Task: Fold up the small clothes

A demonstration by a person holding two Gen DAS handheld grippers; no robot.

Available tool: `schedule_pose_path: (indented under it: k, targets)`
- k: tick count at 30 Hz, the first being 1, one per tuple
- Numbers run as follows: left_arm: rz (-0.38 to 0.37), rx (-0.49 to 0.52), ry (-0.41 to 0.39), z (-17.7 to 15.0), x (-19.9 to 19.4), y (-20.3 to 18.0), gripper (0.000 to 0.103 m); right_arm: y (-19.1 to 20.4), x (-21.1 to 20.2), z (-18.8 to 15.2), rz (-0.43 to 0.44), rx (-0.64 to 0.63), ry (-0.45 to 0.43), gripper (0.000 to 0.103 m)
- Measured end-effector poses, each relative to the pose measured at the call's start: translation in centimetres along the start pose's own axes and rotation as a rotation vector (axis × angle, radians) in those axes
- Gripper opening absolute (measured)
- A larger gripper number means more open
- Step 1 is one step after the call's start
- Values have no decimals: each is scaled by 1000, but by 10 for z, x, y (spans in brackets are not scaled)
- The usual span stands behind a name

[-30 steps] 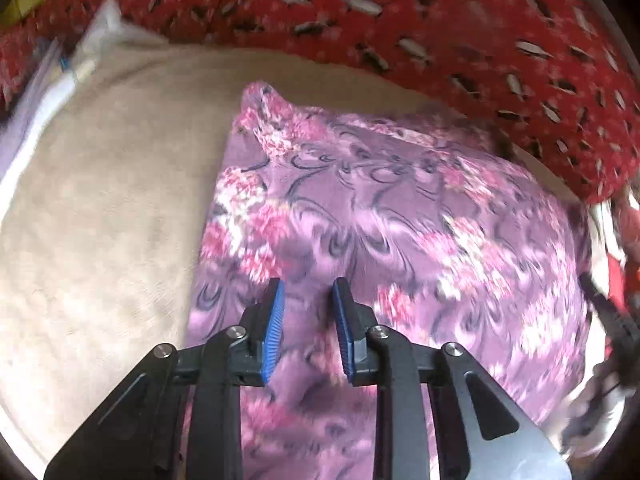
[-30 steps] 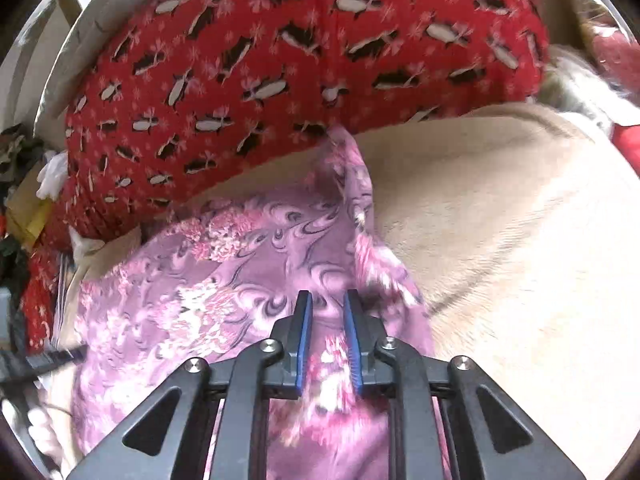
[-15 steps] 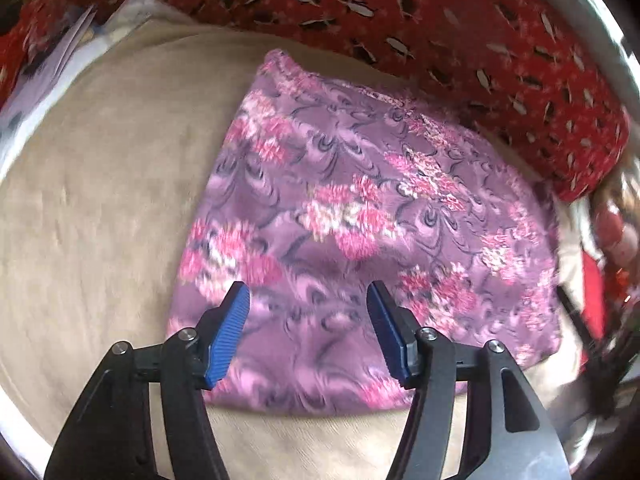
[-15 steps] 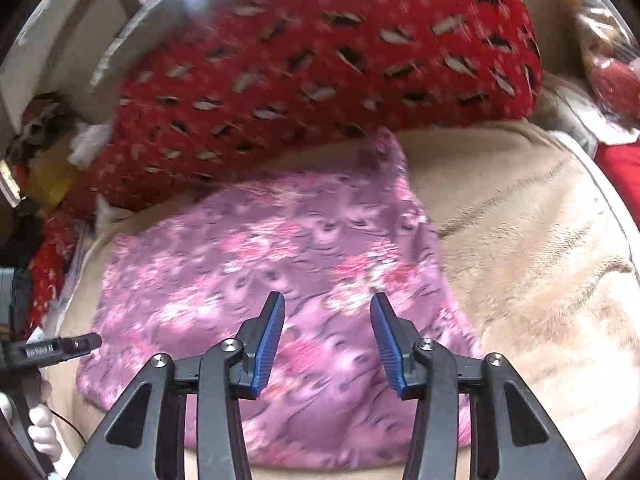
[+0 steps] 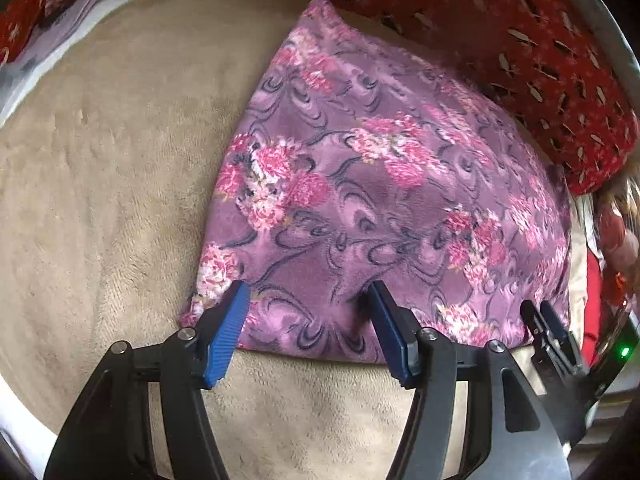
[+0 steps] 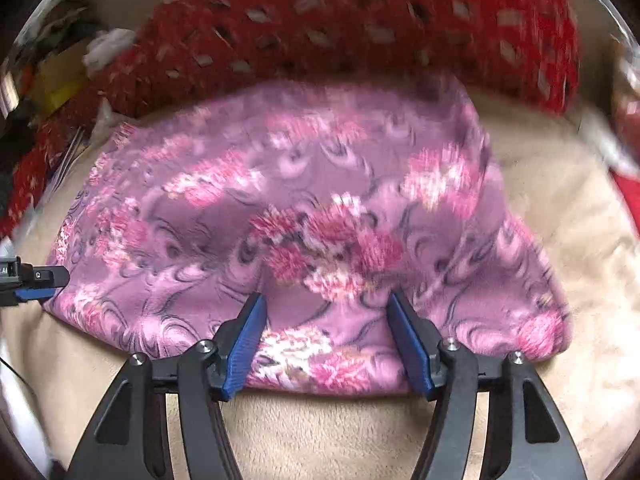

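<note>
A purple fleece garment (image 5: 384,208) with pink flower print lies folded flat on a beige blanket (image 5: 100,184). My left gripper (image 5: 306,320) hovers open over the garment's near left edge, nothing pinched between its blue pads. The right gripper's tips (image 5: 548,328) show at the garment's near right corner in the left wrist view. In the right wrist view the same garment (image 6: 304,224) spreads ahead, and my right gripper (image 6: 324,332) stands over its near edge with jaws still opening and no cloth pressed between the pads. The left gripper's tip (image 6: 36,280) shows at the far left.
A red patterned cushion (image 5: 520,28) lies behind the garment, also the red cushion (image 6: 360,24) in the right wrist view. Pale cloth (image 5: 44,36) sits at the blanket's far left. Red and mixed clutter (image 5: 612,240) crowds the right side.
Both grippers let go of the purple garment and opened wide. They drew back toward its near edge, and the garment now lies flat and folded on the blanket.
</note>
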State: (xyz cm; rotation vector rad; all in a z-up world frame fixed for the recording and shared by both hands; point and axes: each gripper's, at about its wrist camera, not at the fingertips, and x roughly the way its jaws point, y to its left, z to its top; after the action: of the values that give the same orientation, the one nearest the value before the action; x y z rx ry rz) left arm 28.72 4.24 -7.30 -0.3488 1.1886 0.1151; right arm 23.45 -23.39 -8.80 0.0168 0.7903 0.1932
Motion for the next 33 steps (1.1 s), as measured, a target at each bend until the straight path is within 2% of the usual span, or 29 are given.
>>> schedule_pose_path:
  k: [1, 5, 9, 10, 17, 20, 24, 26, 28, 33]
  targets:
    - [4, 9, -1, 0, 1, -2, 60, 3, -1, 3, -13, 4, 16, 66]
    - [-2, 9, -4, 3, 5, -5, 61, 14, -14, 11, 55, 32, -25, 65]
    - [-16, 21, -5, -1, 0, 2, 62, 24, 4, 6, 5, -27, 48, 66]
    - [-23, 22, -5, 0, 2, 0, 62, 26, 3, 4, -10, -43, 12, 68]
    - [-65, 17, 0, -8, -7, 13, 65, 32, 4, 2, -39, -47, 0, 71]
    - [-124, 0, 11, -2, -12, 21, 65, 32, 4, -1, -41, -45, -3, 71]
    - [-232, -86, 19, 14, -26, 48, 65, 32, -1, -1, -47, -50, 13, 71]
    - [-239, -118, -8, 27, -35, 63, 65, 30, -6, 4, -43, -43, 5, 69]
    - [-223, -148, -25, 43, -41, 75, 65, 27, -14, 16, -37, -27, -39, 70]
    - [-260, -227, 43, 78, -20, 90, 65, 20, -12, 52, -49, -13, -78, 71]
